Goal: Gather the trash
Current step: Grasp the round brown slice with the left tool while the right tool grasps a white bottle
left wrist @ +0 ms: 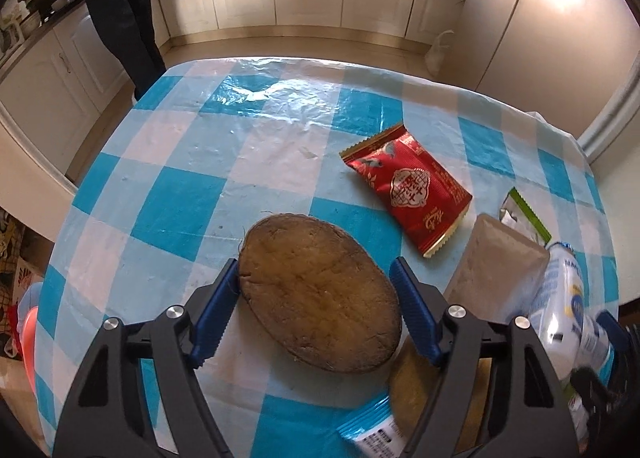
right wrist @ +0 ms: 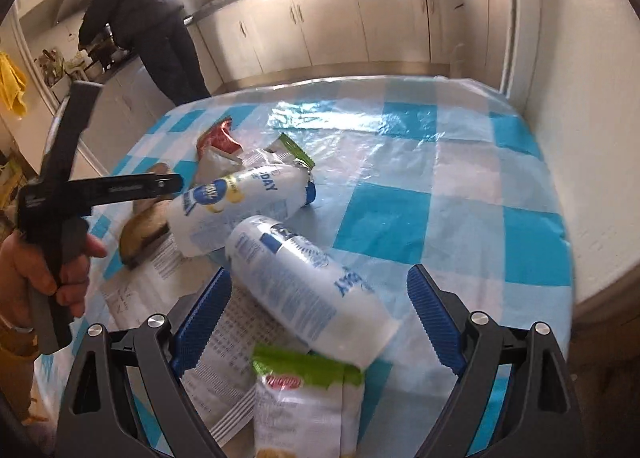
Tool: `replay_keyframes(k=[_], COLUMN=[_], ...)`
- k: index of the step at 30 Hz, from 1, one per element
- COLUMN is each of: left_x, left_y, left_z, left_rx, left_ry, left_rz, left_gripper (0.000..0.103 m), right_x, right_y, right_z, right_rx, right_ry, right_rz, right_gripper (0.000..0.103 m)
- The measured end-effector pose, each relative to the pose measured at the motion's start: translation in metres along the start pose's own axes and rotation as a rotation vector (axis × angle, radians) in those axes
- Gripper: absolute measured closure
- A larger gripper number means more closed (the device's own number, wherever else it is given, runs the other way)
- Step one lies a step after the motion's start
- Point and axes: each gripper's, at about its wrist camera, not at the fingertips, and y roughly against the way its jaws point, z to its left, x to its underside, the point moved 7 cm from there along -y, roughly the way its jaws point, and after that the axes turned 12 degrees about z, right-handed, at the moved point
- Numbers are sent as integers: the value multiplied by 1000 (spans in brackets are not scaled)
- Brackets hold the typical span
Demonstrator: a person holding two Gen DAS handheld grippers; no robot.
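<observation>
Both my grippers are wide: left gripper (left wrist: 316, 300) around the brown peel (left wrist: 320, 298), right gripper (right wrist: 320, 310) around a white bottle (right wrist: 308, 286) near it.

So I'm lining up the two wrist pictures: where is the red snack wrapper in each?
Left wrist: the red snack wrapper lies flat right of centre, beyond the brown oval piece between the left gripper fingers.
Right wrist: only a red corner shows, upper left of centre, behind the white bottles.
Shared landmark: the green-edged packet beside it.
</observation>
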Motion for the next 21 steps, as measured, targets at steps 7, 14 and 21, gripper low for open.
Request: replay_keyframes(k=[7, 14, 21], left_x=[9, 23, 36], left_y=[0, 6, 12], left_z=[8, 25, 36], left_rx=[25, 68, 127], left_ry=[-22, -20, -13], left_rz=[-5, -16, -40], left_gripper=[28, 28, 28], right_x=[-8, 0, 2], right_y=[-11, -8, 13], right_z=[6, 13, 19], right_rx=[-27, 5, 11], right_ry=[34, 52, -3], right_rz=[20, 27, -39], right_gripper=[37, 49, 56])
